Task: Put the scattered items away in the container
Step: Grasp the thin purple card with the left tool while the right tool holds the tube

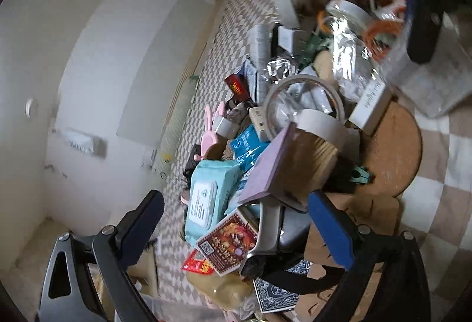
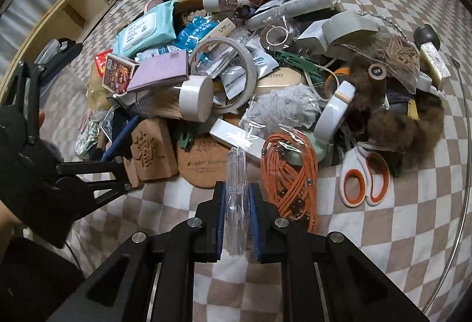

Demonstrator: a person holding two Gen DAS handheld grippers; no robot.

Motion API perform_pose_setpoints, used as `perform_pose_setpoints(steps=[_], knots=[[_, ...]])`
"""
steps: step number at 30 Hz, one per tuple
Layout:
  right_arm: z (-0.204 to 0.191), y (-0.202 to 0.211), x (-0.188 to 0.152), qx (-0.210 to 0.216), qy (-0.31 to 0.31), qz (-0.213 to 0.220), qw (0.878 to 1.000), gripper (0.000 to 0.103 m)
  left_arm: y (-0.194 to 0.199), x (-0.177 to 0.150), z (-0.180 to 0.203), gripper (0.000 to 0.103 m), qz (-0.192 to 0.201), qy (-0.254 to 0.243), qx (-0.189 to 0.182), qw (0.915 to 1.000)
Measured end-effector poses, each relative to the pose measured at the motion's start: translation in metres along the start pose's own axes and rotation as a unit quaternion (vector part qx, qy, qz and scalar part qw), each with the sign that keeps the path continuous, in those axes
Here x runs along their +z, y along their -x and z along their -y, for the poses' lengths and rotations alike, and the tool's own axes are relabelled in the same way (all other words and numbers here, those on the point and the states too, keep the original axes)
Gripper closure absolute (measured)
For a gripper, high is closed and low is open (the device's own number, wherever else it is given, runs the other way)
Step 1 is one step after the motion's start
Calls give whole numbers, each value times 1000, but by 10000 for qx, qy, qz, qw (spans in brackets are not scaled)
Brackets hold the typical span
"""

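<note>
A heap of household items lies on a checked cloth (image 2: pixel 368 248): a wet-wipes pack (image 2: pixel 144 29), a tape ring (image 2: pixel 224 71), a white jar (image 2: pixel 196 99), orange cord (image 2: pixel 292 174), scissors (image 2: pixel 364 177), a brown furry item (image 2: pixel 401 121). My right gripper (image 2: pixel 237 195) is shut on a clear plastic case (image 2: pixel 236 198), held upright in front of the heap. My left gripper (image 1: pixel 236 221) is open, its jaws wide apart over the near end of the heap, above a card box (image 1: pixel 227 242) and the wipes pack (image 1: pixel 206 198). It also shows in the right wrist view (image 2: pixel 97 171).
A clear plastic bin (image 1: pixel 436 80) shows at the right in the left wrist view, with the right gripper's arm (image 1: pixel 424 12) above it. A cork mat (image 1: pixel 392 150) and a wooden block (image 2: pixel 153 150) lie at the heap's edge. A white wall (image 1: pixel 88 71) stands to the left. A wooden shelf (image 2: pixel 70 15) stands beyond the cloth.
</note>
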State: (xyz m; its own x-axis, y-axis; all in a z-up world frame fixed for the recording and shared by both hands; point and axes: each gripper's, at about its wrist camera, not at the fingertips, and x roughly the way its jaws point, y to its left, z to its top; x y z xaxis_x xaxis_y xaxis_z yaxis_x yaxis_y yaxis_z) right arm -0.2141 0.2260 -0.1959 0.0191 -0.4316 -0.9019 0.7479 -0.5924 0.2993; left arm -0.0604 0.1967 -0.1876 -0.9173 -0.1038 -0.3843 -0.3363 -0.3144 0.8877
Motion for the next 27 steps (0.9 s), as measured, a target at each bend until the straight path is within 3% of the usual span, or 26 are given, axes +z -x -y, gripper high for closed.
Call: perform_pose_setpoints(steps=[4,7,10,12,17,22,27], knots=[[1,0,-4,35,70,13,10000,87,-4,1,12,17,107,-598,340,9976],[-1,-1,-7,-24,226,68,9997,87,-5,1,21,21,258,-1083,577,9921],[-2,-1,-10,-12,310,71,9995,87,-5,2,25,33,307,-1347,698,9880],[-2,-1,-12,-9,339,63,9994,87,-7,3,25,36,316,-1474,738,9858],[0,-1,-14,12,349,48,9994,87,-8,7,15,37,331,-1481,670,9861],[3,-3,-16,-17,329,28,9995,87,-8,13,0,37,544,-1401,932,9842],[4,-4,-17,-22,324,26,9995,87,-21,20,-5,41,417,-1348,816,9866]])
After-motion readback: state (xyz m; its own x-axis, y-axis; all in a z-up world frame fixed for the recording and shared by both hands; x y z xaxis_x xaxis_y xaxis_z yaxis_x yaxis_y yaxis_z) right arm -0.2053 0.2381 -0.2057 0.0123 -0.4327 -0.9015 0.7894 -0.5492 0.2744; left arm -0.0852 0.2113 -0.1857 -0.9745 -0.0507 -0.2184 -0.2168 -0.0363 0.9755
